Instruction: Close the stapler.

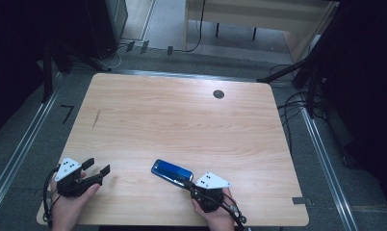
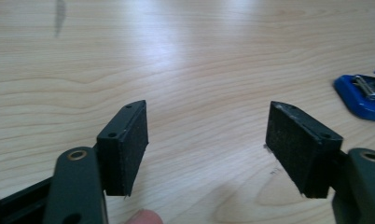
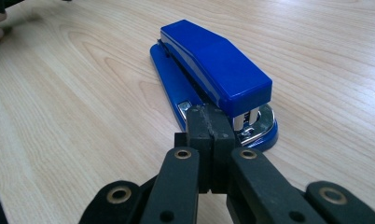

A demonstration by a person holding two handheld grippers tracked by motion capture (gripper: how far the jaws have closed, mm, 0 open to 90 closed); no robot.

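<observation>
While the blue stapler [image 1: 172,171] is lying near the bench's [image 1: 182,115] near edge, the right gripper [image 1: 187,183] is pressing its closed fingers against it; the left gripper [image 1: 98,169] is holding its fingers apart, empty.

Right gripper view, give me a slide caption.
Shut right gripper at the front end of a blue stapler on the wooden table.

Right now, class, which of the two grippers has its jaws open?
The left gripper: its jaws stand wide apart over bare table. The right gripper has its jaws pressed together, tips at the blue stapler.
</observation>
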